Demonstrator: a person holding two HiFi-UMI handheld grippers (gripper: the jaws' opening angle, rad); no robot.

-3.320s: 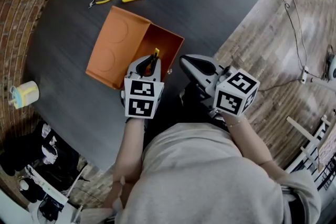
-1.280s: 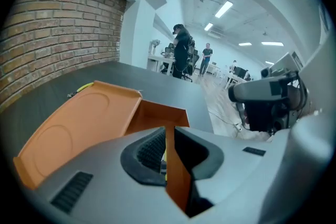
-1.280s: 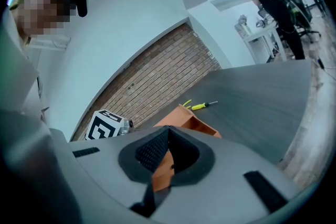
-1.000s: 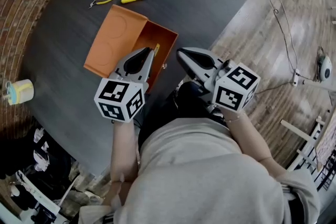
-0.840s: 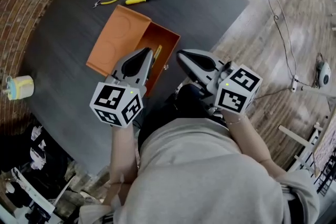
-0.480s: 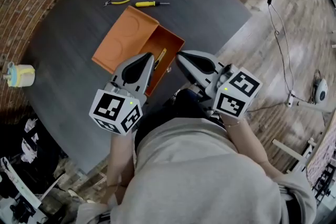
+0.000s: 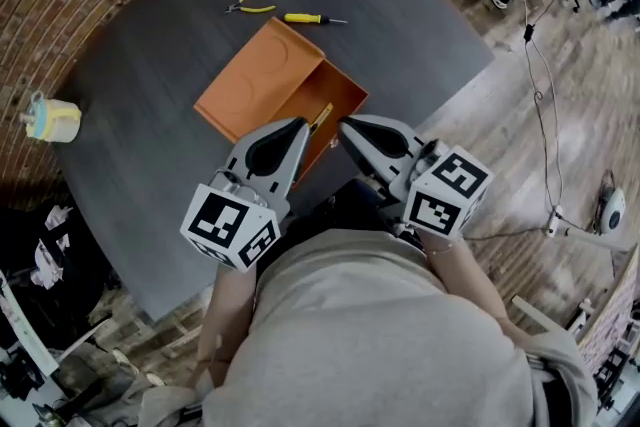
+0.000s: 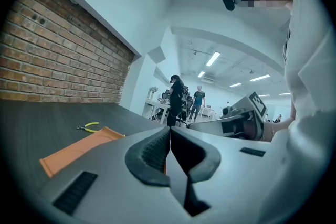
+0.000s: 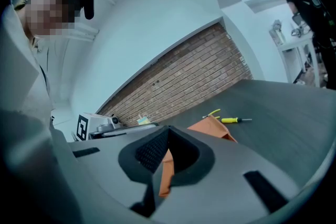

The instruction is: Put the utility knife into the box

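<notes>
My left tongs (image 7: pixel 296 127) and my right tongs (image 7: pixel 346 123) are both pressed together and hold nothing. Just past their tips, between the two, the thin yellow and black utility knife (image 7: pixel 321 118) lies inside the open orange plastic box (image 7: pixel 345 97). Its long side points away from me. Both tongs look about as near to it. Farther off lie the yellow-handled pliers (image 7: pixel 250 5) and the yellow screwdriver (image 7: pixel 312 18).

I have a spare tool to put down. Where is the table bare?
Bare grey table lies between the pale yellow roll and the open orange box, and right of the yellow-handled screwdriver. Crowded by the box's near side, under the left gripper and right gripper.
</notes>
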